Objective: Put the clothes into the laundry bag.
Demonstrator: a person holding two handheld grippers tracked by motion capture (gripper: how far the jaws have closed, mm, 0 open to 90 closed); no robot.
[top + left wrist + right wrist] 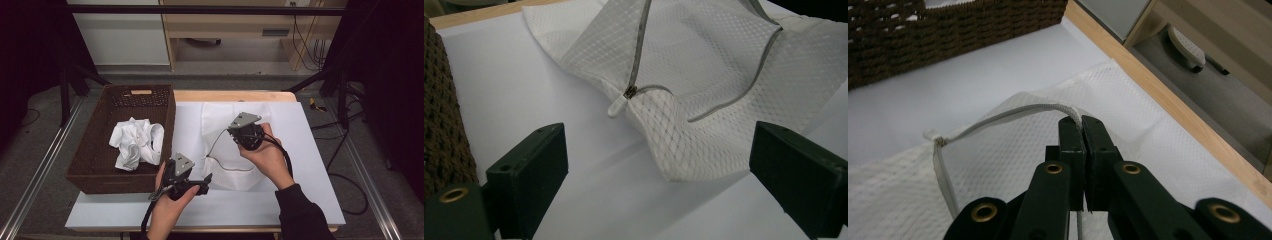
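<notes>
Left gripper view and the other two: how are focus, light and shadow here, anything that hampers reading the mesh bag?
Left gripper view: the mesh bag is sharp and evenly lit, its zipper pull crisp, soft shadow under the lifted fold. Right gripper view: the right hand-held gripper, close up, is soft, the weave still legible. High view: white table cover bright, bag low in contrast against it, surroundings dark.

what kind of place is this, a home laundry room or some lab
Most likely a lab or recording rig, not a home: a black metal frame surrounds the white-covered table, loose cables trail over the grey carpet, and a person works a mesh laundry bag with handheld grippers.
</notes>
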